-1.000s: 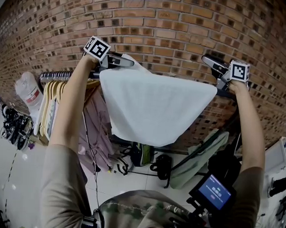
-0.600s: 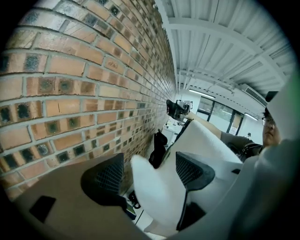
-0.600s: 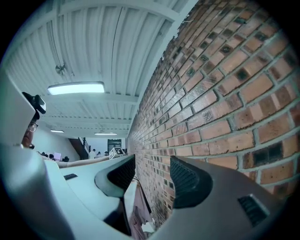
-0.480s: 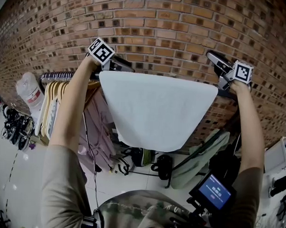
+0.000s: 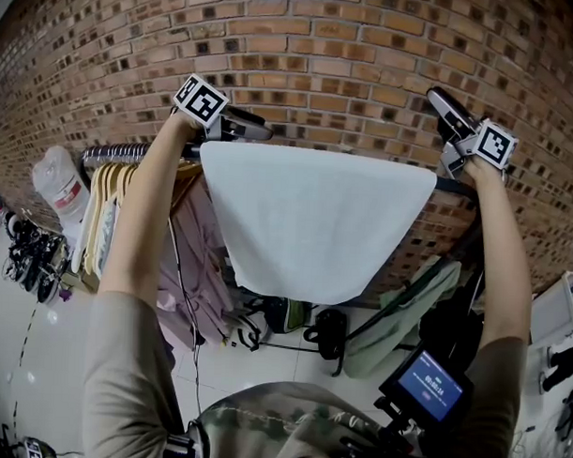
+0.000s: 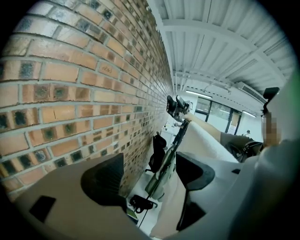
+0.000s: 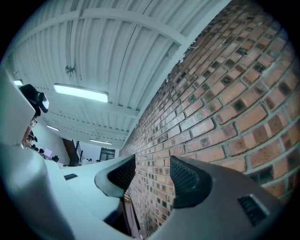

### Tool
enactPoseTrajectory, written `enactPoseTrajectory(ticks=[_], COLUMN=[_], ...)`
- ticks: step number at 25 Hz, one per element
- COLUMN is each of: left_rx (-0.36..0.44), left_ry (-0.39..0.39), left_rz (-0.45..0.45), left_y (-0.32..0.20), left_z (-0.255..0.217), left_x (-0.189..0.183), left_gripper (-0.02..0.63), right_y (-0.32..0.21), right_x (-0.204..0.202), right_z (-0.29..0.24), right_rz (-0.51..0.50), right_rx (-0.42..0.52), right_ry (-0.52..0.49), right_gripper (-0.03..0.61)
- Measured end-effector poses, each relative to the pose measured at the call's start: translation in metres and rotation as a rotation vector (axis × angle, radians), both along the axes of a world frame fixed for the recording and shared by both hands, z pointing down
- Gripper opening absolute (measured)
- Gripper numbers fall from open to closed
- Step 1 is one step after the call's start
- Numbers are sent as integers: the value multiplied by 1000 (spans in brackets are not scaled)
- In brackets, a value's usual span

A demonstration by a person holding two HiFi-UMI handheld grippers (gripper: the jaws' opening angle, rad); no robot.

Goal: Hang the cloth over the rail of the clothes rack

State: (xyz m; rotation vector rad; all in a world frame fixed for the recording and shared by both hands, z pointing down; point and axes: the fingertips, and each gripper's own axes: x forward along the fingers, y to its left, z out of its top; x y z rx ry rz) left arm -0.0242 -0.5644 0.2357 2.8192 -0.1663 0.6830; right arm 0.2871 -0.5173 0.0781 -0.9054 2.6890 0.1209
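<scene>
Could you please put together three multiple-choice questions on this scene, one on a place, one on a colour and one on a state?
1. Where does the white cloth lie?
A) on the floor
B) draped over the rail
C) folded on a shelf

2. What colour is the wall behind the rail?
A) white
B) green
C) red-brown brick

3. How do the left tool's jaws stand?
A) apart, with nothing between them
B) shut on the cloth
C) shut on a hanger

Answers:
B, since the head view shows it hanging down from the rail.
C, since brick fills the background in every view.
A, since the left gripper view shows an empty gap between them.
</scene>
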Motion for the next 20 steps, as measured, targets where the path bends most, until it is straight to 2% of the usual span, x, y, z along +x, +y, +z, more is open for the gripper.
enactPoseTrajectory(ticks=[6,10,14,17,18,19,20], left_rx=[43,64,145,198,236,282,329], left_ry=[105,143,192,260,285,315,348], left_rz=[-36,-29,-35,-52,-51,-55,-68], left_y=[-5,-2,-5,-7,-7,-7,-8], left_z=[-26,-38,-55,-74,-82,-93,-106], left_x=[-3,-7,-6,-11,-12,-15,-19], left_gripper=[360,359,360,359,357,346,312], right_y=[0,5,4,0,1,3,3], right_x=[-16,-32,-40,-35,-33,-30,-28], right_z=[19,23,32,34,30,26,21], right_rz=[-28,-70,-72,-66,-63,-57,-49], right_rx=[-62,-84,-89,-83,-69,-52,-38], right_ry=[91,136,206,211,207,201,195], right_gripper=[230,230,229,227,163,54,29])
